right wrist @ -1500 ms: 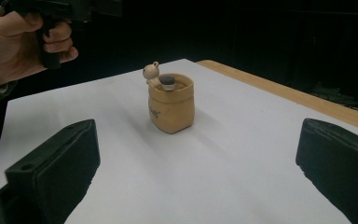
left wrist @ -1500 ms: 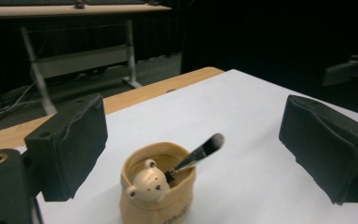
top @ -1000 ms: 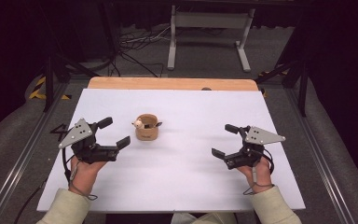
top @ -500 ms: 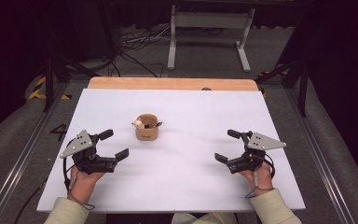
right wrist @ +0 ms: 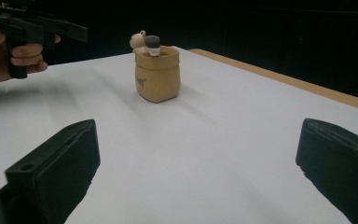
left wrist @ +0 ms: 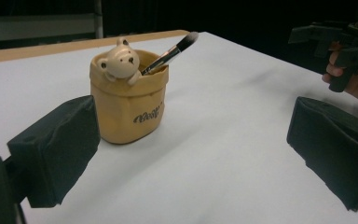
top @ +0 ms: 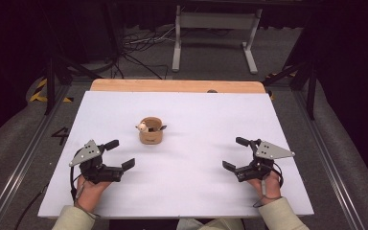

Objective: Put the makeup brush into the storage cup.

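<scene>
White tabletop (top: pixel 191 191) with a tan sack-shaped holder (top: pixel 151 131) standing upright left of centre, toward the far edge. A small bear figure (left wrist: pixel 119 62) perches on its rim, and a makeup brush (left wrist: pixel 170 52) leans inside, bristles up. Left hand-held gripper (top: pixel 120 154) at the near left, jaws spread wide, empty, well apart from the holder. Right hand-held gripper (top: pixel 235 153) at the near right, jaws likewise wide and empty.

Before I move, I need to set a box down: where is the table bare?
Bare between the left claw and right claw, in front of the pot. Also bare between pot and wooden edge. Crowded nowhere; just the pot with its brush.
</scene>
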Available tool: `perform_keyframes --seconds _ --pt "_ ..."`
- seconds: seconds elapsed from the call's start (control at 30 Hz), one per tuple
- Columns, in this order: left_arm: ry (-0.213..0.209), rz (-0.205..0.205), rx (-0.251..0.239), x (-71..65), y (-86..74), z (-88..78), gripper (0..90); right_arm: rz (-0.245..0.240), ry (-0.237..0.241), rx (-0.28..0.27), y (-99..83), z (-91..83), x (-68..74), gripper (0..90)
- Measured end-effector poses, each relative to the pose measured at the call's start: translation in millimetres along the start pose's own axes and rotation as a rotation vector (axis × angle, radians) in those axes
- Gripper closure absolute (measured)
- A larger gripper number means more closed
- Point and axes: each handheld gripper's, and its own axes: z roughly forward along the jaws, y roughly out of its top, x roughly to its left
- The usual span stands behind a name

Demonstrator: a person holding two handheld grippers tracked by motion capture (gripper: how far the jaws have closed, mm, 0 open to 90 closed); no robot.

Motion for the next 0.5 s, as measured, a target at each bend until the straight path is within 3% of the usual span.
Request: perform_keyframes --seconds 0.2,0.4,0.5 --pt "-0.009 0.006 0.024 -2.3 -6.0 5.1 3.3 0.005 0.002 0.022 -5.5 1.2 1.3 0.0" --pt "-0.022 0.008 0.011 -3.0 -11.0 6.4 3.1 0.007 0.002 0.033 -7.0 2.2 3.0 0.0" --pt "-0.009 0.015 -0.006 -2.0 -14.1 6.5 3.3 0.008 0.009 0.037 -7.2 3.5 3.9 0.0"
